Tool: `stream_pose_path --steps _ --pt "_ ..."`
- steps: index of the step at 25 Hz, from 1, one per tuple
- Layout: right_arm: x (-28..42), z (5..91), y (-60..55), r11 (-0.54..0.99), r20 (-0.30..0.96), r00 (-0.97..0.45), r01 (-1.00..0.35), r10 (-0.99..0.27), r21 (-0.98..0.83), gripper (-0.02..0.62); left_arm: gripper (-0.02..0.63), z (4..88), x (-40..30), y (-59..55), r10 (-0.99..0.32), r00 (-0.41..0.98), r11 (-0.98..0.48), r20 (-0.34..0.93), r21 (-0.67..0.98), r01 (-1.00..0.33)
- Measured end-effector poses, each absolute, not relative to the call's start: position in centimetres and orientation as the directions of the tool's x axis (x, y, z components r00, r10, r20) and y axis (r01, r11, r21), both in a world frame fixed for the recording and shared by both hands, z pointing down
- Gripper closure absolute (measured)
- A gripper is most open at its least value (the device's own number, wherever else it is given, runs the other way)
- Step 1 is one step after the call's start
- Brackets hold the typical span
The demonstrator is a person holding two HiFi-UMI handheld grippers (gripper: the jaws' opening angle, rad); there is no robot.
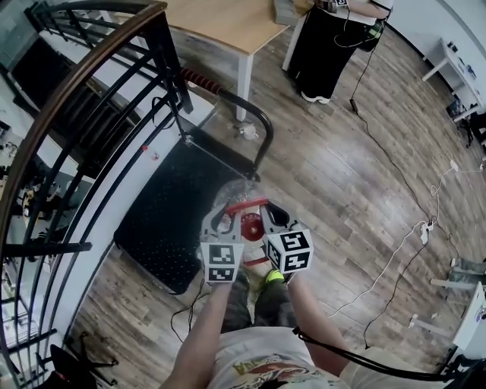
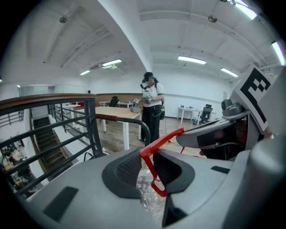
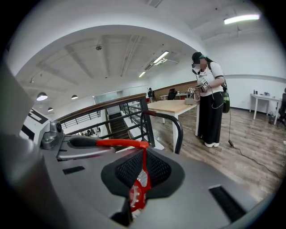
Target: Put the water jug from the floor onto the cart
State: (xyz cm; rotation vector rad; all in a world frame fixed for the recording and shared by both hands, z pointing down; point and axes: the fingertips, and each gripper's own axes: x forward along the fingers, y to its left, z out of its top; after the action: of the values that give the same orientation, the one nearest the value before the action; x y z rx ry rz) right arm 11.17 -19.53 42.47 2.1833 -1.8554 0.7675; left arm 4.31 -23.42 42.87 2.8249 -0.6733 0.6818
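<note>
Both forearms reach forward side by side, and the left gripper and right gripper sit close together, tipped downward, their marker cubes facing up at the camera. Each is clenched on the red handle of the water jug. In the left gripper view the ribbed black pads pinch the thin red strap with clear, crinkled plastic showing just beneath. In the right gripper view the pads close on the same strap above a round red cap. The jug hangs from this handle between the two grippers, at the near right edge of the cart. Its body is mostly hidden under the grippers, so whether its base touches anything probably cannot be judged from here. The cart is a flat black platform with a finely dotted, non-slip deck and nothing lying on it, and a curved black push bar rises at its far end. It stands on a floor of grey-brown wood planks, beside a dark metal railing with a wooden top rail. Beyond it is a pale wooden table on white legs, where a person in dark trousers stands.
</note>
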Motion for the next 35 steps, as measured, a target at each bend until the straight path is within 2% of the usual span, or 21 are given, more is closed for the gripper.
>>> stream_pose_path --steps 18,35 --pt "10.5 43.1 -29.5 0.057 0.481 -0.168 -0.97 -0.86 -0.237 0.566 0.52 43.1 2.8 -31.4 -0.594 0.634 -0.724 0.495 0.015 -0.69" --pt "11.2 45.4 -40.5 0.322 0.483 -0.4 -0.916 -0.779 -0.24 0.566 0.52 45.7 3.2 -40.4 -0.743 0.454 -0.52 0.492 0.002 -0.854"
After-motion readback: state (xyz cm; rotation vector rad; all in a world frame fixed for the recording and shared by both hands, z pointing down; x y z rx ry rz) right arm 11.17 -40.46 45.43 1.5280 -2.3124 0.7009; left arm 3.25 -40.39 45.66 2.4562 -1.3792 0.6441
